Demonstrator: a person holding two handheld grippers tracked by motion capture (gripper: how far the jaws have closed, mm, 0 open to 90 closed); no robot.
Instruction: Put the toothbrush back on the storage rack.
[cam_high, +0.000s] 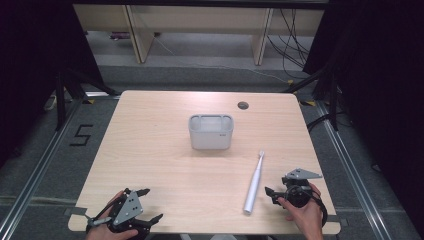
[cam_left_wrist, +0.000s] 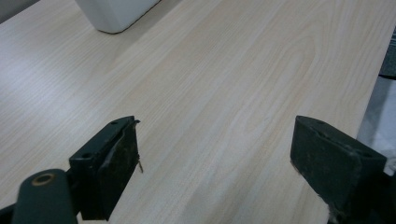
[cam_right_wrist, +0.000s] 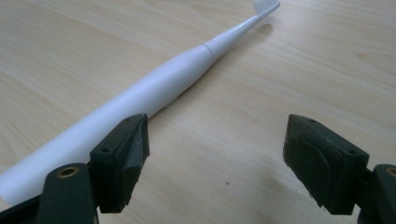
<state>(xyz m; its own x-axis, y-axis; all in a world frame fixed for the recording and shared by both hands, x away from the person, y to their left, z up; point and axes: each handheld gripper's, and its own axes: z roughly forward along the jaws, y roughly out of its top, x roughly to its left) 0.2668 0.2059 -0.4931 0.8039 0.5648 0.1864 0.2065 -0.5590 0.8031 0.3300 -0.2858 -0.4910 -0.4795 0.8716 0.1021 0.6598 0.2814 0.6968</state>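
A white electric toothbrush (cam_high: 254, 182) lies flat on the wooden table (cam_high: 165, 165), right of centre, its brush head pointing away from me. My right gripper (cam_high: 270, 196) rests just right of its handle, open and holding nothing. In the right gripper view the toothbrush (cam_right_wrist: 163, 86) runs diagonally past the left jaw, outside the gap of the right gripper (cam_right_wrist: 217, 135). A pale rectangular bin (cam_high: 210, 132) stands upright mid-table. My left gripper (cam_high: 152, 204) sits open at the near left edge; the left gripper (cam_left_wrist: 215, 135) has bare wood between its jaws, and the bin (cam_left_wrist: 116, 14) is far ahead.
A round cable hole (cam_high: 243, 105) sits near the table's far edge. Dark curtains flank the table, and wooden shelving legs (cam_high: 142, 40) with loose cables stand on the floor behind it. The table's right edge (cam_left_wrist: 373, 93) runs close beside the left gripper's right jaw.
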